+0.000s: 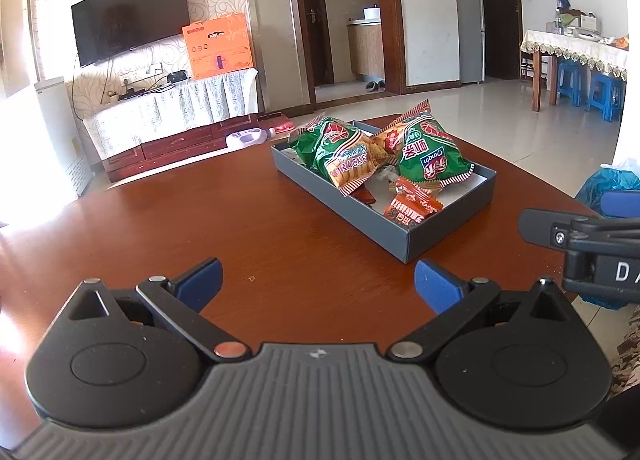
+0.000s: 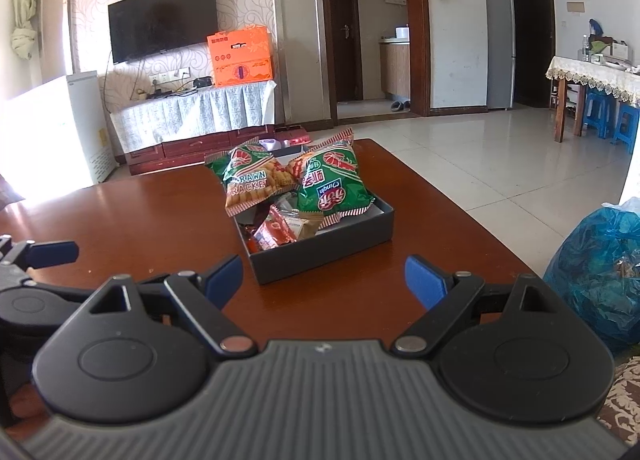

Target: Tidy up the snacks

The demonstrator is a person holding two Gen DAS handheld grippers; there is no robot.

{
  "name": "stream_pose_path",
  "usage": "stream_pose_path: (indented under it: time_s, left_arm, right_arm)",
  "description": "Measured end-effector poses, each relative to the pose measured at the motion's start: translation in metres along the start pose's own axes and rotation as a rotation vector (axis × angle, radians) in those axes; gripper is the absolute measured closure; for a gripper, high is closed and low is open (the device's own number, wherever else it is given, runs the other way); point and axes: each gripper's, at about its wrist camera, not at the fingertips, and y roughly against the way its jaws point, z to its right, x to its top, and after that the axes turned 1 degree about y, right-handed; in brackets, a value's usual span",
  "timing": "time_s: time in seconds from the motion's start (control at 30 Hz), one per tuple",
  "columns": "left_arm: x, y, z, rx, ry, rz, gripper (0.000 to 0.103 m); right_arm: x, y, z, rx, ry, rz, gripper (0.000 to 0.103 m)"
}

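A grey box [image 1: 416, 238] [image 2: 320, 256] sits on the brown table [image 1: 200, 228] [image 2: 140, 212]. It holds two green prawn cracker bags [image 1: 344, 152] [image 1: 430, 150] [image 2: 252, 176] [image 2: 334, 180] and small red snack packets [image 1: 412, 206] [image 2: 276, 230]. My left gripper [image 1: 318, 286] is open and empty, above the table just short of the box's near corner. My right gripper [image 2: 324, 282] is open and empty, right in front of the box's near wall. The two grippers are side by side; the right one also shows in the left wrist view [image 1: 536, 226].
A blue plastic bag [image 2: 592, 268] stands on the floor right of the table. A TV stand with an orange carton [image 1: 218, 46] is behind the table. A dining table with blue stools [image 1: 600, 92] is at the far right.
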Motion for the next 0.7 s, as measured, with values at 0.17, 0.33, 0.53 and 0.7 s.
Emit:
stream_pose_path:
  time_s: [0.17, 0.33, 0.53, 0.7]
  left_arm:
    - [0.0000, 0.0015, 0.0015, -0.004, -0.004, 0.003, 0.000]
    - [0.0000, 0.0010, 0.0018, -0.002, -0.002, 0.001, 0.000]
    - [0.0001, 0.0011, 0.0011, -0.002, -0.002, 0.000, 0.000]
    - [-0.0002, 0.0014, 0.0015, -0.002, -0.007, -0.001, 0.000]
  right_arm:
    - [0.0002, 0.0002, 0.0040, 0.008, -0.023, -0.004, 0.013]
    - [0.0008, -0.0013, 0.0078, 0.016, -0.040, -0.010, 0.013]
    - [0.0004, -0.0020, 0.0090, 0.018, -0.047, -0.013, 0.013]
    - [0.0006, -0.0030, 0.0090, 0.022, -0.044, -0.016, 0.013]
